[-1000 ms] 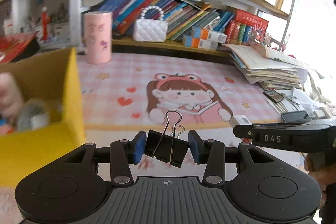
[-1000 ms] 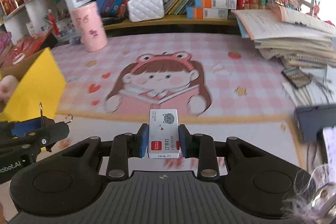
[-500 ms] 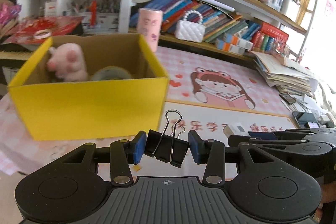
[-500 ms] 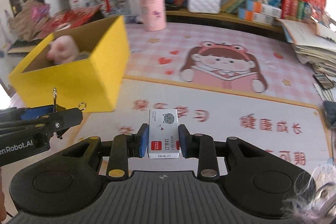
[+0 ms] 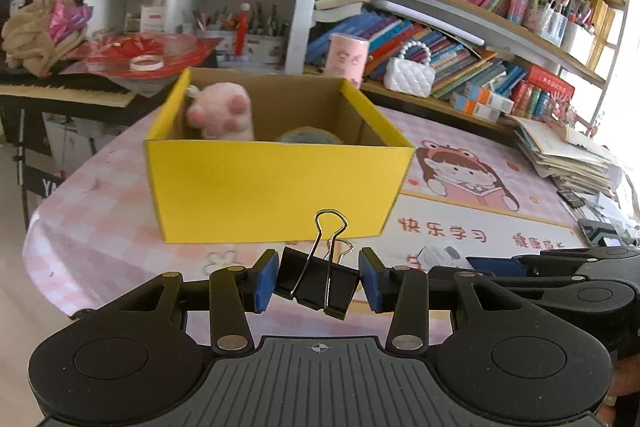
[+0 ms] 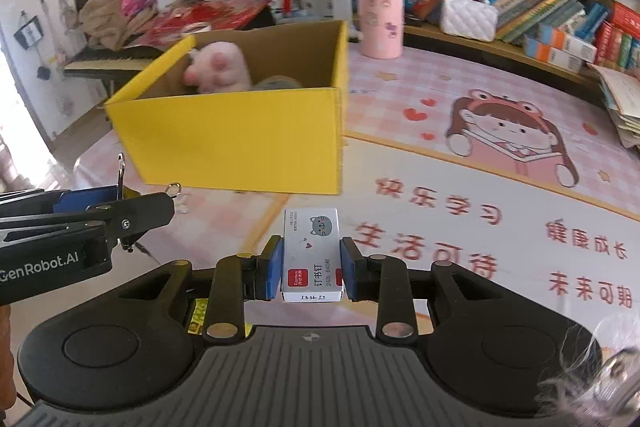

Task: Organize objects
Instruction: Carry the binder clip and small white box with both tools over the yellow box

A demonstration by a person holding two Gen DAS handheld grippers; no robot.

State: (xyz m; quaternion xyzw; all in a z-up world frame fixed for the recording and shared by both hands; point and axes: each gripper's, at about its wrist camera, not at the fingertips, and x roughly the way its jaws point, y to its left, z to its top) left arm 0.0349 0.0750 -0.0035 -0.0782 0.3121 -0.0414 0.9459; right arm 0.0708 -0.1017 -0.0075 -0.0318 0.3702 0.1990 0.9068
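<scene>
Facing one yellow box (image 5: 276,191): one binder clip (image 5: 318,281), one staple box (image 6: 311,255).

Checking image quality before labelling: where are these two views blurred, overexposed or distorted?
Left wrist view: the yellow box and pink plush look soft, the window at right is blown out, and the shelves bend from fisheye. Right wrist view: the staple box is sharp; the left edge is overexposed.

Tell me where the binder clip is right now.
In the left wrist view the binder clip sits low and central, clamped in the left claw, just short of the yellow box.
</scene>
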